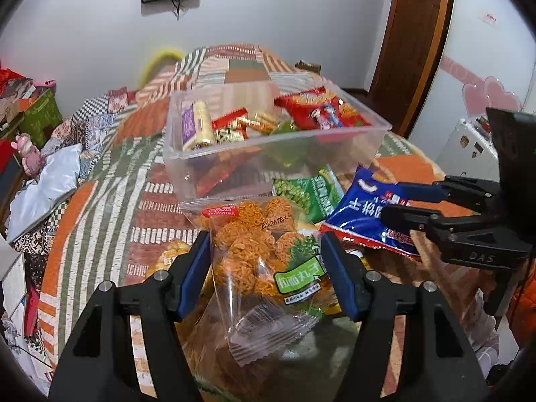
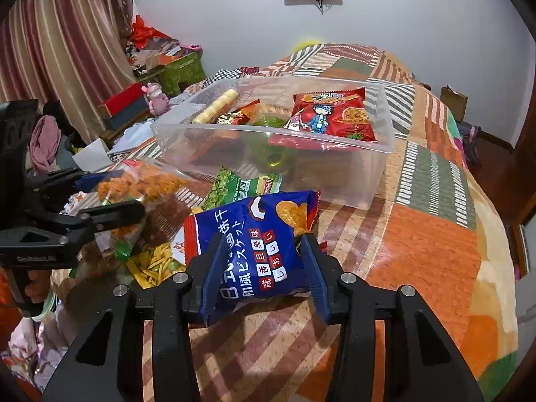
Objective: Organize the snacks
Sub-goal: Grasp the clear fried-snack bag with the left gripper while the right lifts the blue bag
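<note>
Nearest the left wrist camera: left gripper [image 1: 266,268], blue pads clamped on both side edges of a clear packet of orange noodle balls [image 1: 258,251]. Packet's long axis runs near-to-far, its crimped end toward the camera; red tab at the far end reads "BAISHIYUAN", a printed date sits beside it, and a green label carries white Chinese characters.

Right gripper [image 2: 261,268]: pads pressed into the sides of a blue rice cracker bag [image 2: 258,234], which bulges between them. Bag's long axis points away from the camera and slightly right; its white Japanese and Chinese print, with red squares, runs along that axis. In the left wrist view this gripper [image 1: 393,201] enters from the right, "DAS" moulded on its body.

Both packets are held over the patchwork quilt [image 2: 418,234], near side of the clear plastic bin [image 2: 378,164].

Green pea packet [image 2: 231,184] lies on the quilt between the two held packets and the bin.

Bin contents: red cartoon-figure snack bag [image 2: 331,117] at right, roll of biscuits [image 2: 217,107] at left. Small wrapped snacks between them; print unreadable.
</note>
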`<move>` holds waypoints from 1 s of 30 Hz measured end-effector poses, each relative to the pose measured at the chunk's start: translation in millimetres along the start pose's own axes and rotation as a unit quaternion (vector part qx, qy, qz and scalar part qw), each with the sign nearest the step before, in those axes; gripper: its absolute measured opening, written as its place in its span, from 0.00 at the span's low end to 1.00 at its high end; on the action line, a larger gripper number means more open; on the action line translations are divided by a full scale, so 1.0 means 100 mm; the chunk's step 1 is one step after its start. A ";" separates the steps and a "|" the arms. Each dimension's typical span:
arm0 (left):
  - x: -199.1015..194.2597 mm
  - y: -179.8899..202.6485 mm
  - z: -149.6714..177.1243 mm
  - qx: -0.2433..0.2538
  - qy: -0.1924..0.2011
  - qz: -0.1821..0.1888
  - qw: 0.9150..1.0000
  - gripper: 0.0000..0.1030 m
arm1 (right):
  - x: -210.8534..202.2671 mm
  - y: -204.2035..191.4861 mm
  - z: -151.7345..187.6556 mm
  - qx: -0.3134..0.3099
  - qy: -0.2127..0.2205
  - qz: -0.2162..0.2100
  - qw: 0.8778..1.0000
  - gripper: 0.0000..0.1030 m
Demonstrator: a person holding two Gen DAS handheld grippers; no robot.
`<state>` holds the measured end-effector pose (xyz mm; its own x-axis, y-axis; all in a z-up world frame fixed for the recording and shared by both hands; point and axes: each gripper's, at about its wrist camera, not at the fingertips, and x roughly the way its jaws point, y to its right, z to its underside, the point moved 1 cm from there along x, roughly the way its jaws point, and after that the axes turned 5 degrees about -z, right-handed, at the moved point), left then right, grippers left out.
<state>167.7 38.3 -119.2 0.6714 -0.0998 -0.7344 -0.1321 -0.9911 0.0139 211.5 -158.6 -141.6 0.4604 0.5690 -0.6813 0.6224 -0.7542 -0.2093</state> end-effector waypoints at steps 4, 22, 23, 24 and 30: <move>-0.12 -0.03 -0.03 -0.008 0.017 0.003 1.000 0.63 | 0.00 0.00 -0.01 -0.004 -0.008 -0.002 1.000 0.48; -0.12 -0.12 -0.14 -0.039 0.031 0.009 0.999 0.63 | 0.30 0.10 -0.01 -0.002 -0.050 -0.038 0.998 0.63; -0.12 -0.12 -0.15 -0.038 0.033 0.008 0.999 0.63 | 0.29 0.10 -0.01 0.002 -0.047 -0.040 0.998 0.62; -0.13 -0.13 -0.16 -0.038 0.035 0.007 0.999 0.63 | 0.28 0.11 -0.01 0.004 -0.045 -0.041 0.998 0.58; -0.20 -0.16 -0.24 -0.044 0.050 0.001 0.998 0.63 | 0.14 0.07 -0.02 0.004 -0.027 -0.036 0.999 0.56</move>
<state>173.5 54.5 -88.3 0.7415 -0.1047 -0.6627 -0.0711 -0.9945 0.0775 223.7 -155.5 -151.9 0.3795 0.6034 -0.7013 0.6474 -0.7148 -0.2646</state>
